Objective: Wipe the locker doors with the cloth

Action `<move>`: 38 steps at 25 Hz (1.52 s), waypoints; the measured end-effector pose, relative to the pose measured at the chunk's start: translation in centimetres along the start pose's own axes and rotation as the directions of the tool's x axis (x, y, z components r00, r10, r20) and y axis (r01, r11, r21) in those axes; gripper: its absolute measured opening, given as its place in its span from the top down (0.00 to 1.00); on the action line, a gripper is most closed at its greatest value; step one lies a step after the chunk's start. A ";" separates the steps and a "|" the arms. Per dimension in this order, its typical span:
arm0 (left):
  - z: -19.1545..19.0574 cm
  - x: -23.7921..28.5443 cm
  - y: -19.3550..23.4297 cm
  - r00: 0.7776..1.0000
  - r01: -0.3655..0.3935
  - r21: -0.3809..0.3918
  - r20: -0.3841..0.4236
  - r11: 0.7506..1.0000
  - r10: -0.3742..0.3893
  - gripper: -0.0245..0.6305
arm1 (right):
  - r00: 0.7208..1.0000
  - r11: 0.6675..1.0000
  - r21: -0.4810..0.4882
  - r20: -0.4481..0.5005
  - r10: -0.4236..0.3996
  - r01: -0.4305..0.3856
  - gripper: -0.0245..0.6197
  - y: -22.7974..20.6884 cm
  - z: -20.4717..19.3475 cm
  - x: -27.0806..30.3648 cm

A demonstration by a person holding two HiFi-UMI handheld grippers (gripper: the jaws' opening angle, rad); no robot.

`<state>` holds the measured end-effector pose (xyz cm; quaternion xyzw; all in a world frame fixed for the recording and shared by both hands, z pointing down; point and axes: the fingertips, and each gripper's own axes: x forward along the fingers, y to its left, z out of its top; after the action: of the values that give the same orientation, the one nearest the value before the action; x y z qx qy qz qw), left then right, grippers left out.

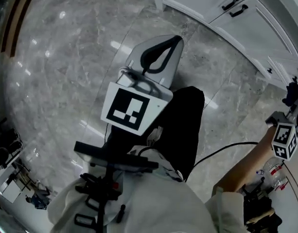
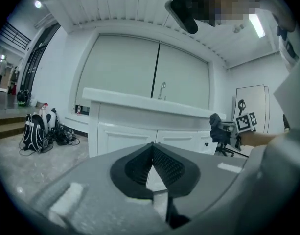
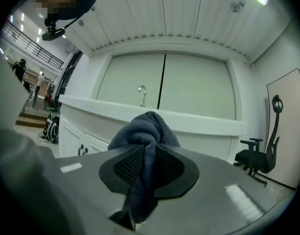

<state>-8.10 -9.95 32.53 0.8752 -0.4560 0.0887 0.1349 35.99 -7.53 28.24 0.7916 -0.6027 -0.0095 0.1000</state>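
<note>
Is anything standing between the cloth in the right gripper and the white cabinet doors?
Nothing visible does. The right gripper is shut on the cloth, and only bare floor lies before the doors.
</note>
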 end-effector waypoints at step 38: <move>53.3 -12.3 -19.2 0.943 0.176 0.151 0.258 0.973 -0.211 0.96 | 0.983 0.969 0.166 0.024 0.183 -0.184 0.86 0.3 44.9 -17.5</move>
<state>2.45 -6.79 -24.39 0.9264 -0.3755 -0.0178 0.0234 24.84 2.49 -17.54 0.7380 -0.6724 0.0470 0.0308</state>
